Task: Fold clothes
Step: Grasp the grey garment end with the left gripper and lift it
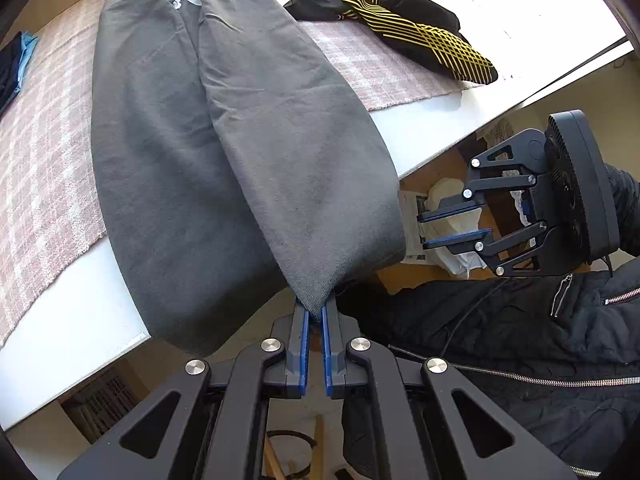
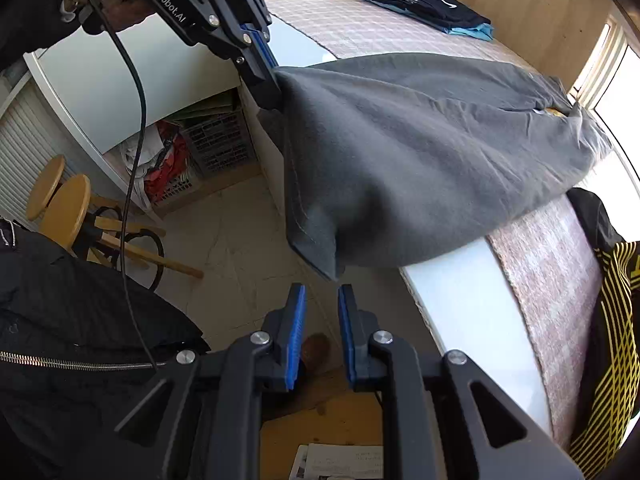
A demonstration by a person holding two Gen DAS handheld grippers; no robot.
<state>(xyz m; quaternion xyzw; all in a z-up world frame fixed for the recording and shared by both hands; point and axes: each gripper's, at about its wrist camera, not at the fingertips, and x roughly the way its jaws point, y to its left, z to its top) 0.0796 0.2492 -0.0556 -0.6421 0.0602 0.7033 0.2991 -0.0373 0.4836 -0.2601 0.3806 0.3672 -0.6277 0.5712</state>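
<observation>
Landmark: white table (image 1: 420,128), covered in part by a pink checked cloth (image 1: 44,160).

Item 1. Grey garment (image 1: 224,152), long and narrow. Its long axis runs across the table from the far edge to the near edge. The far end, with collar label and opening, lies on the table by the far edge. The near end overhangs the near edge and is lifted clear of the tabletop. One near corner points at the left gripper; the other near corner (image 2: 320,252) hangs free, pointing down past the table edge toward the floor.

Item 2. Left gripper (image 1: 315,316), off the near edge of the table. Blue pads pressed together, pinching one near corner of the grey garment.

Item 3. Right gripper (image 2: 322,300), off the near edge of the table, just below the free-hanging corner. Pads spread a little, nothing between them, not touching the fabric.

Item 4. Black garment with yellow stripes (image 1: 420,28), crumpled on the table to one side of the grey garment, apart from it.

Item 5. Folded stack of dark and light-blue clothes (image 2: 432,8), on the table at the other side, well apart from the grey garment.

Item 6. Person's dark zipped jacket (image 1: 520,344), at the near side of the table.
</observation>
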